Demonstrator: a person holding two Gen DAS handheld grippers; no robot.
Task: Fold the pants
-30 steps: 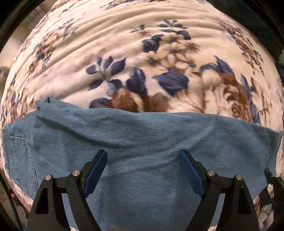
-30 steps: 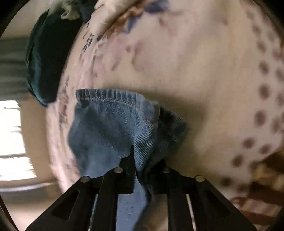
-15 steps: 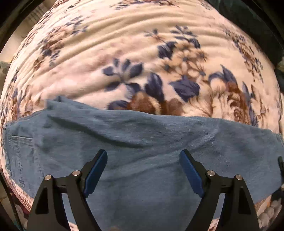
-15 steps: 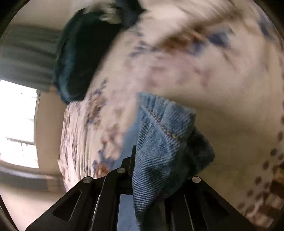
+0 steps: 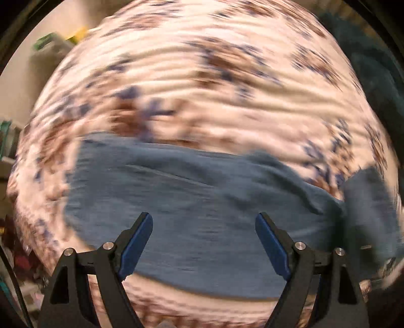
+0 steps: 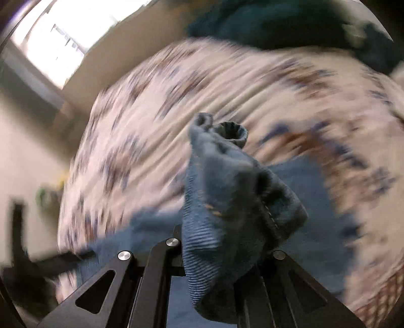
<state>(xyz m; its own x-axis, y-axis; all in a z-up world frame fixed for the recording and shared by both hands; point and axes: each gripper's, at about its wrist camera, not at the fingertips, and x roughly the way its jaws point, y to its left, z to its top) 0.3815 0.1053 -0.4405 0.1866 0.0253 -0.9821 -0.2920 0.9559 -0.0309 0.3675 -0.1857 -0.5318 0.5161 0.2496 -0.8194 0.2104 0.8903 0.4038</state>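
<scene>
while we hovered: both views were motion-blurred
left gripper (image 5: 204, 228): our blue pads gaped, nothing between
right gripper (image 6: 222, 254): we clenched a lifted denim end
pants (image 5: 192, 212): spread on floral blanket (image 5: 202, 83), bunched toward 3 o'clock

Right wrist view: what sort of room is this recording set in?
Most likely a bedroom at home. The jeans are being folded on a bed-like surface under a floral blanket, a dark green cover is heaped at its far end, and a bright window sits in the wall behind.
</scene>
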